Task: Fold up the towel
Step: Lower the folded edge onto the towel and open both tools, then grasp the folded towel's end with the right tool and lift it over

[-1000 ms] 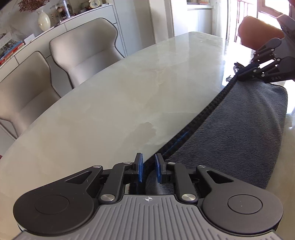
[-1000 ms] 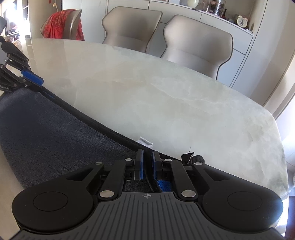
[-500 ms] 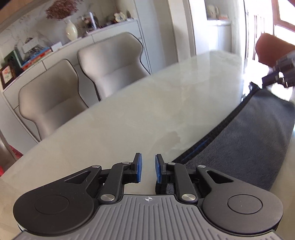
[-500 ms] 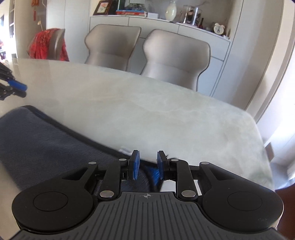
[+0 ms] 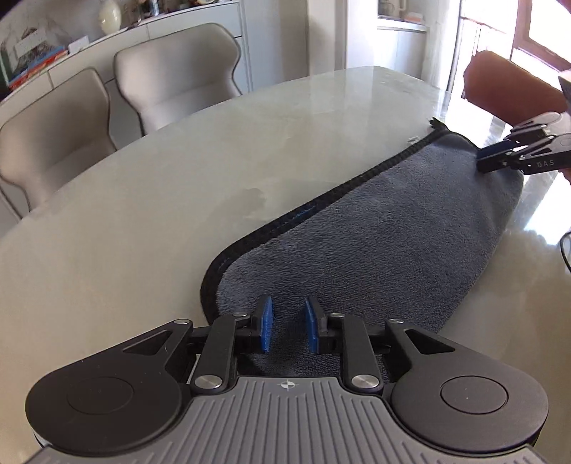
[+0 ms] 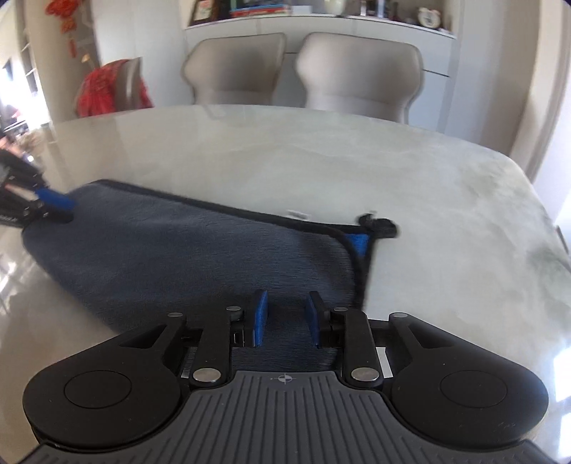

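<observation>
Soft, limp grey towel point(image 5: 374, 232) lies folded on table point(image 5: 142, 214); prob. light, best pinched at corners. Left gripper point(image 5: 287, 328) & right gripper point(image 6: 284, 317) opening, nothing clamped.

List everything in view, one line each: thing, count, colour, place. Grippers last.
towel: one, dark grey with black edging, folded flat on the table.
table: one, pale marble.
chairs: two, beige, at the far side.
red cloth: one, draped over another chair.
sideboard: one, white, by the wall.
left gripper: black, blue pads, jaws opening above the towel, gripping nothing.
right gripper: same, opening above the other end.
</observation>
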